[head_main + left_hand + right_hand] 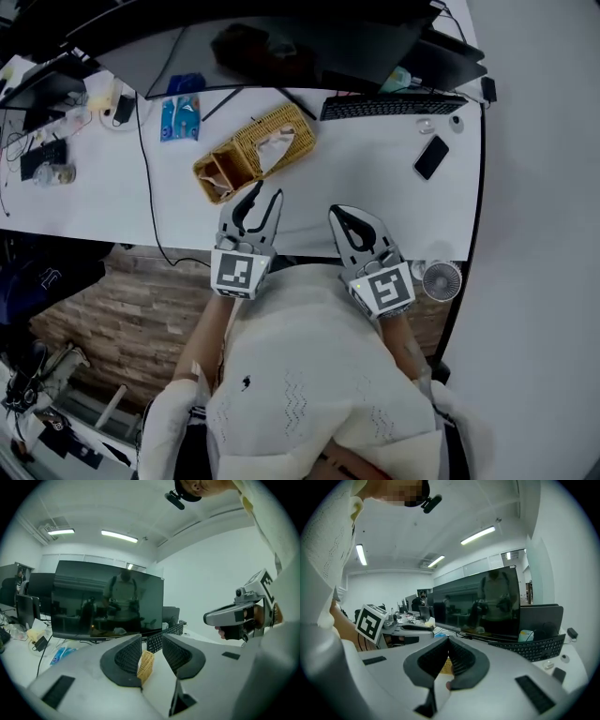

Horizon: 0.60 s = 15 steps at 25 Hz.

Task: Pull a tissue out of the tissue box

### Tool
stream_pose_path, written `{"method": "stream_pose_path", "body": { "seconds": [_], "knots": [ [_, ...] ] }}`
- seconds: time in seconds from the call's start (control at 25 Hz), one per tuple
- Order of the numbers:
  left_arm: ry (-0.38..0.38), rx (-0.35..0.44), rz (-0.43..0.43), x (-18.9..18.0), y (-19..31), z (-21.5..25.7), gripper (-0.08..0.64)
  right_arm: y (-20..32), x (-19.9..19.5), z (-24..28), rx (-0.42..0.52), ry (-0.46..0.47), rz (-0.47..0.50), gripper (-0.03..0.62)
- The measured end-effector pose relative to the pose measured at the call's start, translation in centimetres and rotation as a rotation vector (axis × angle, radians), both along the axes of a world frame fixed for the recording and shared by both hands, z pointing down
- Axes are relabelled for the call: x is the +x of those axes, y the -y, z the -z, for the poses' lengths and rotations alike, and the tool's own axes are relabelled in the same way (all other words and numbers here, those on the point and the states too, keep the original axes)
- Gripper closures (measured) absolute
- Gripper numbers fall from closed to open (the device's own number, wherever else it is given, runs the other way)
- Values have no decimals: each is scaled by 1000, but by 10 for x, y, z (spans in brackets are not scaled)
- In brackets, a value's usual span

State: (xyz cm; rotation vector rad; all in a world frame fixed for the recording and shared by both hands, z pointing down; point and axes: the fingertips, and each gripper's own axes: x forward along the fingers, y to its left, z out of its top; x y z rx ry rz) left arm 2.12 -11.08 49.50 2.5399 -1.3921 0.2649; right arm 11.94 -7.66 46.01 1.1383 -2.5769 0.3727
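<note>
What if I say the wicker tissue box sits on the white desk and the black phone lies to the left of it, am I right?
Not quite. The wicker tissue box does sit on the white desk, but the black phone lies to the right of it, not the left. The head view shows this.

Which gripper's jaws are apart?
Left gripper, nearer the wicker tissue box: a gap shows between its jaws; on the right gripper the tips meet.
</note>
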Motion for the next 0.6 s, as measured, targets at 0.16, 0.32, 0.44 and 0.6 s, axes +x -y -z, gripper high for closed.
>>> {"method": "stream_pose_path", "body": {
  "seconds": [0.16,0.32,0.44,0.6],
  "knots": [
    [25,-35,-35,-6,16,-18,430,4,-6,-3,-15,-3,-40,591],
    [58,-77,-55,-10,29,-37,422,9,-9,-7,-39,-11,-86,591],
    [76,-113,-70,-14,33,-53,420,12,-13,-8,-42,-16,-112,591],
    [131,-145,-107,-16,34,-74,416,14,-21,-10,-50,-22,-133,591]
  ]
}}
